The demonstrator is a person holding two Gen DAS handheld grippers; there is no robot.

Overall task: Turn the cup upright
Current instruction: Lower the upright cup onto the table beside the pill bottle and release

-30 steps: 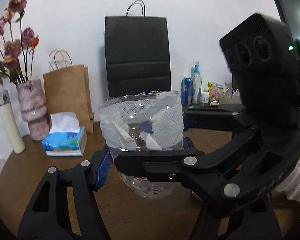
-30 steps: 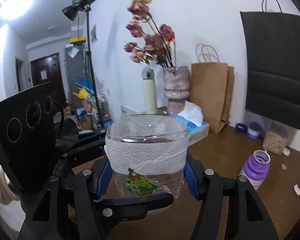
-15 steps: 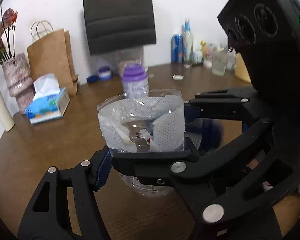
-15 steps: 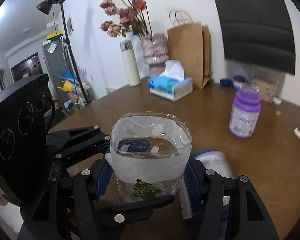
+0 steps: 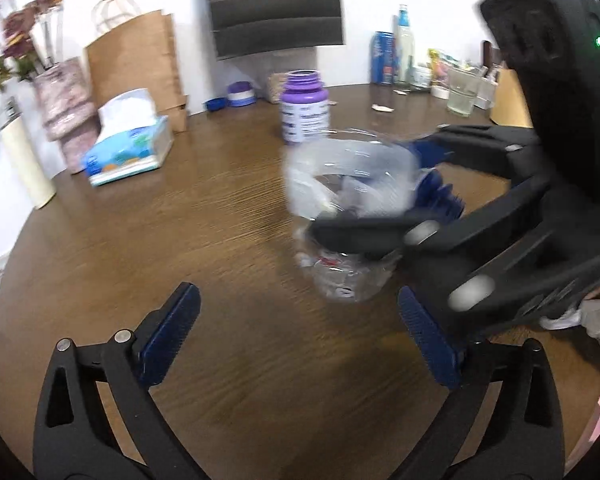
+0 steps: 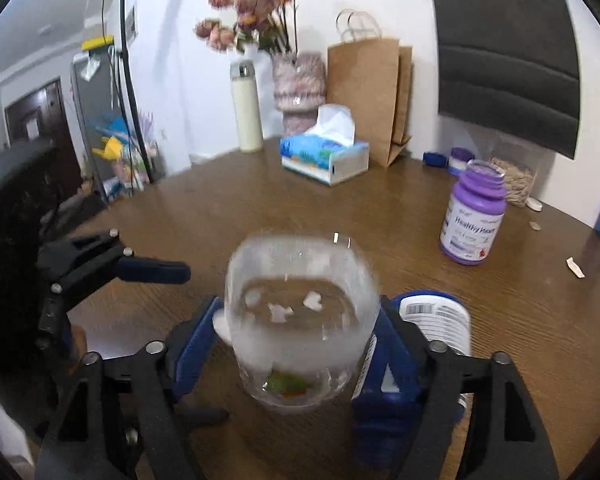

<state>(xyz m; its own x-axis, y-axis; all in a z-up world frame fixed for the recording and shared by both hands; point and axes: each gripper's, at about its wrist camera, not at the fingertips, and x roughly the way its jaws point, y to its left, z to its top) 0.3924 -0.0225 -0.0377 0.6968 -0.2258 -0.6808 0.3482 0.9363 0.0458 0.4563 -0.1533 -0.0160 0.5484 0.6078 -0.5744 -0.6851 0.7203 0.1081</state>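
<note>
While right gripper clasps cup, left gripper wide

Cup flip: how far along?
Done: the clear cup is mouth-up, so the flip looks made. The left gripper is open and clear of it. In hand: the right gripper is shut on the cup, low over the wooden table. Left: set it down, if it isn't already (blur hides contact), and release.
</note>
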